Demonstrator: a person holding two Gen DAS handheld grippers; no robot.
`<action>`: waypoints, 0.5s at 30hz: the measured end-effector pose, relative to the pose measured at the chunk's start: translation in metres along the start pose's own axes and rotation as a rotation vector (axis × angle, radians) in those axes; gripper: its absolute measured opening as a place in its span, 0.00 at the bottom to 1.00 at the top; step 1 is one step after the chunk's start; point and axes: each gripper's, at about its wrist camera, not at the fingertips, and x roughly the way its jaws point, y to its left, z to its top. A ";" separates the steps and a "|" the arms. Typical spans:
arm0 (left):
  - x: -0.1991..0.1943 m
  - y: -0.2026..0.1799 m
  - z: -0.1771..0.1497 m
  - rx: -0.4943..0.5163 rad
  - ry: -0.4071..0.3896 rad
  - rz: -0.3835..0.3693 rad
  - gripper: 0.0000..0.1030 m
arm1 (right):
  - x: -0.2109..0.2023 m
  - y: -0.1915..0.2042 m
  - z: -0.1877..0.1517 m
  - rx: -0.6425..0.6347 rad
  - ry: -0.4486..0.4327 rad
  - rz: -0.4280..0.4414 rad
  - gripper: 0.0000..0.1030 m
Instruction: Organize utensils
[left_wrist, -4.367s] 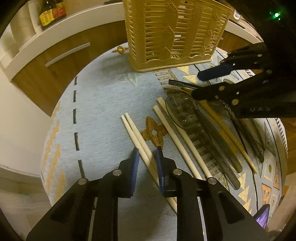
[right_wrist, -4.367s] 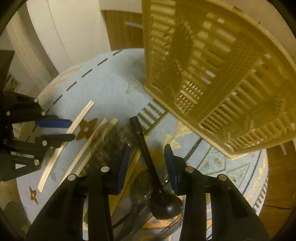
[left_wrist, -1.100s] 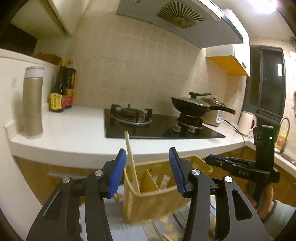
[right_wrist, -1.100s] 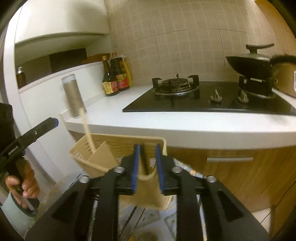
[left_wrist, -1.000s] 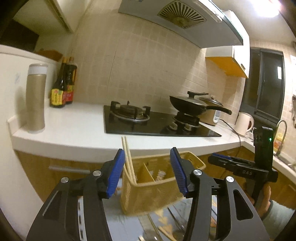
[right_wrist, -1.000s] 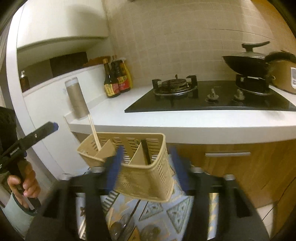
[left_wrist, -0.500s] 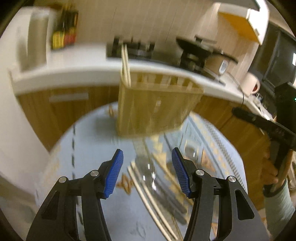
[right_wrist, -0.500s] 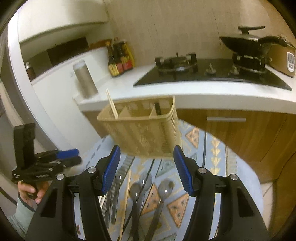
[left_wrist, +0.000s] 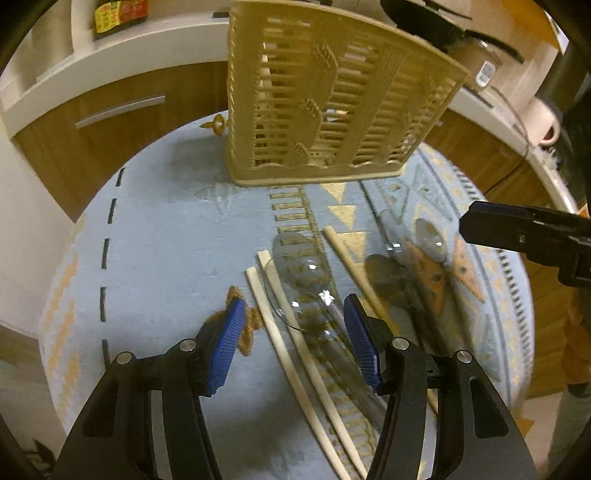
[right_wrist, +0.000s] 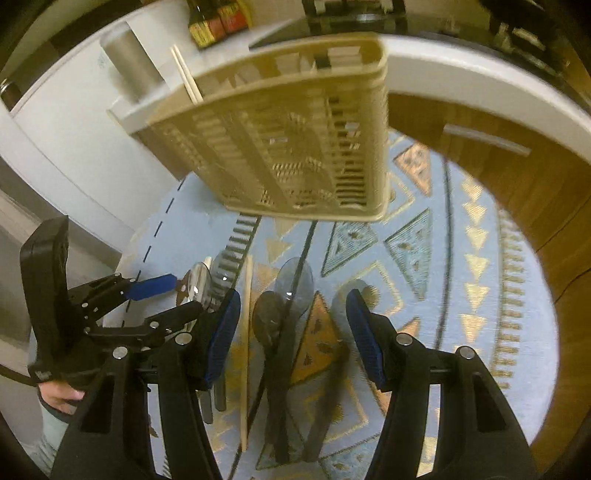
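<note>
1. Bottles (left_wrist: 118, 14) with yellow and red labels stand on the white counter at the far left of the left wrist view; the writing on the labels is too blurred to read. No other brand or text can be read in the two views, only a faint mark on the grip of the left tool.
2. Left tongs (left_wrist: 295, 339) hang above the blue patterned surface (left_wrist: 166, 240) with the two blue pads wide apart and nothing between them.
3. Under them lie two pale chopsticks (left_wrist: 288, 339) side by side, and just beside these a clear plastic spoon (left_wrist: 303, 280); a third chopstick (left_wrist: 354, 266) lies a little further right.
4. The beige slotted basket (left_wrist: 325, 110) stands upright at the far edge of the surface. The right wrist view shows chopsticks (right_wrist: 186, 75) already standing in its left compartment.
5. Right tongs (right_wrist: 290, 336) are also spread open and empty, above several clear and dark spoons (right_wrist: 291, 284) that lie close together.
6. I think the step in hand is to pick up the next utensils. For the left side it is better to lower the tongs around both chopsticks together, near the middle of their length, and not to catch the spoon that touches them.
7. For the right side, take only one spoon handle, because the handles overlap and a second one could be dragged along.
</note>
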 end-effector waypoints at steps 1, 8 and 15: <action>0.002 0.000 0.000 -0.001 0.002 0.003 0.52 | 0.007 -0.001 0.002 0.007 0.018 0.003 0.54; 0.014 -0.004 -0.001 0.011 0.005 0.025 0.52 | 0.037 -0.002 0.010 0.014 0.086 -0.004 0.54; 0.015 -0.013 -0.001 0.060 -0.008 0.054 0.50 | 0.058 0.007 0.014 -0.024 0.120 -0.047 0.49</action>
